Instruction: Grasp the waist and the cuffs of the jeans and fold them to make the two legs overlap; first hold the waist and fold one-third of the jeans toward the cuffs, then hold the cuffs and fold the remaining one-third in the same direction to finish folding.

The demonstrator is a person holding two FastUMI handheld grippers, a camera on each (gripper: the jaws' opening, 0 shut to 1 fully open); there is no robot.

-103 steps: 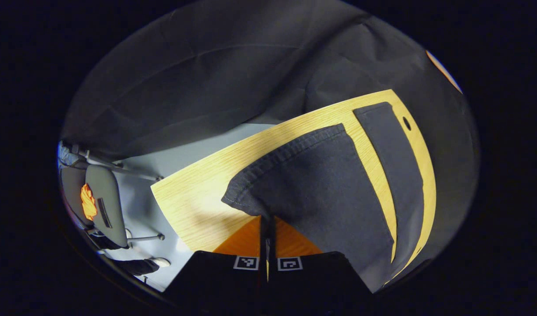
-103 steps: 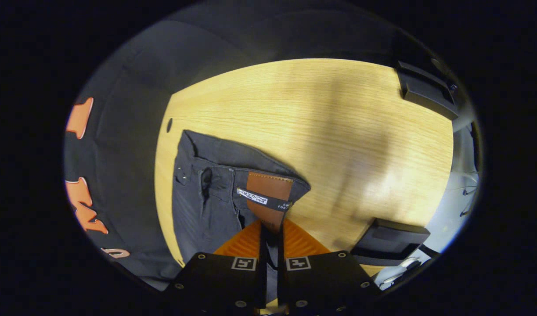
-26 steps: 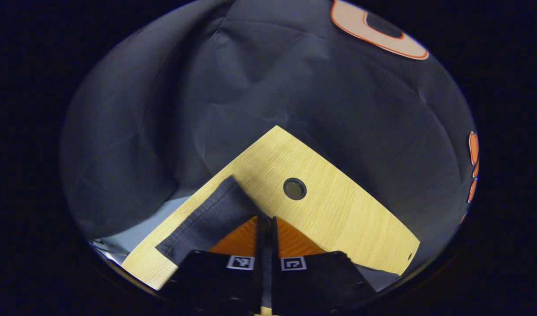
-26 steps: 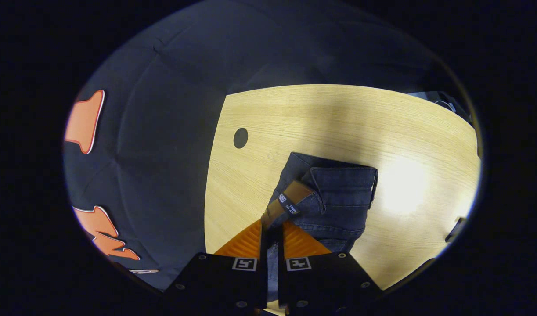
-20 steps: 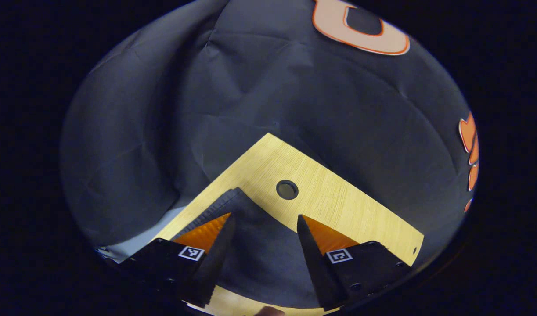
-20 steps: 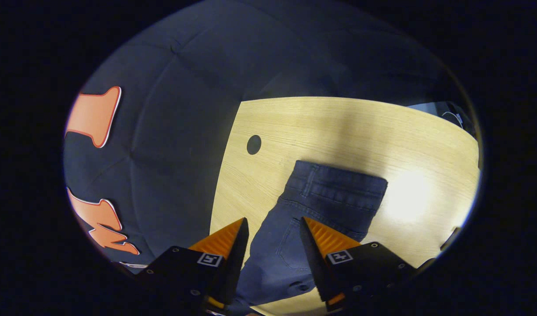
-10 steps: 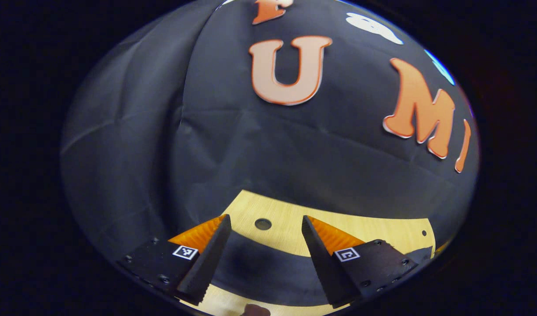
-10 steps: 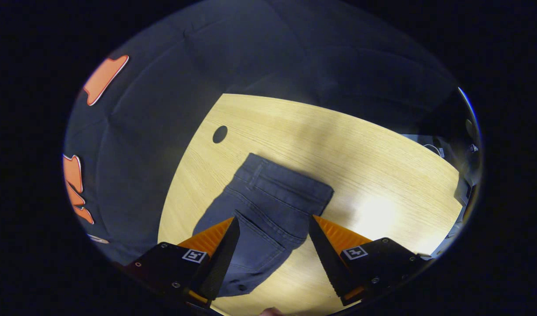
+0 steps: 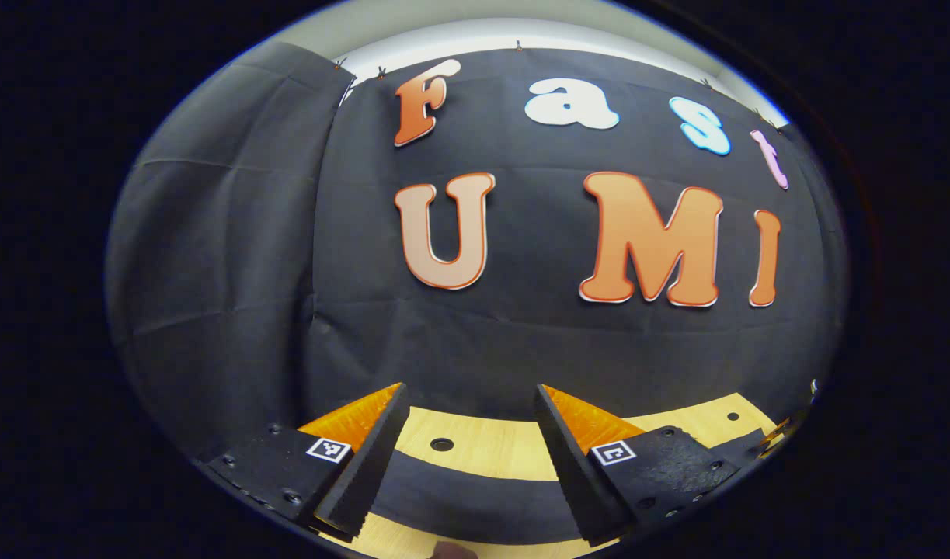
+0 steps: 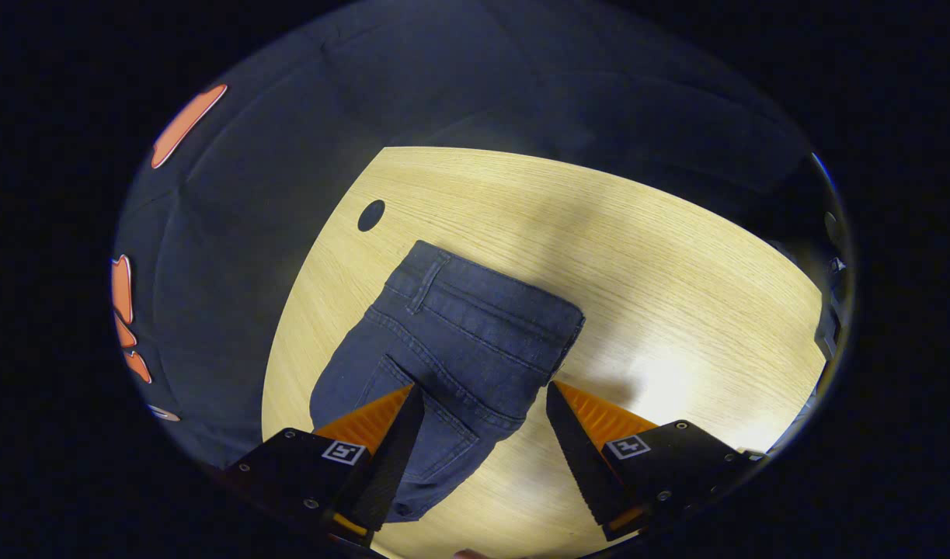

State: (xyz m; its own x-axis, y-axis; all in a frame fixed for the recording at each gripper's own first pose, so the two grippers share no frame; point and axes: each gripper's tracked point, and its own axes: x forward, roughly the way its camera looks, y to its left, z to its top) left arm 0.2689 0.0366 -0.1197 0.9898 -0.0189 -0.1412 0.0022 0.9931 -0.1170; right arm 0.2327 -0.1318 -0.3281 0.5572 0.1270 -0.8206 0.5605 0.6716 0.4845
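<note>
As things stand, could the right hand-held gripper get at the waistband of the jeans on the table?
Probably yes. The right hand-held gripper is open above the jeans, and the waistband lies flat on the table just ahead of its fingers, with nothing covering it.

A light wooden table (image 10: 661, 264) carries the folded dark jeans (image 10: 459, 341) lying flat.

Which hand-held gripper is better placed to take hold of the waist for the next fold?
Right, probably. The right hand-held gripper hangs open directly over the jeans, facing the waistband; the left hand-held gripper faces the booth wall.
</note>
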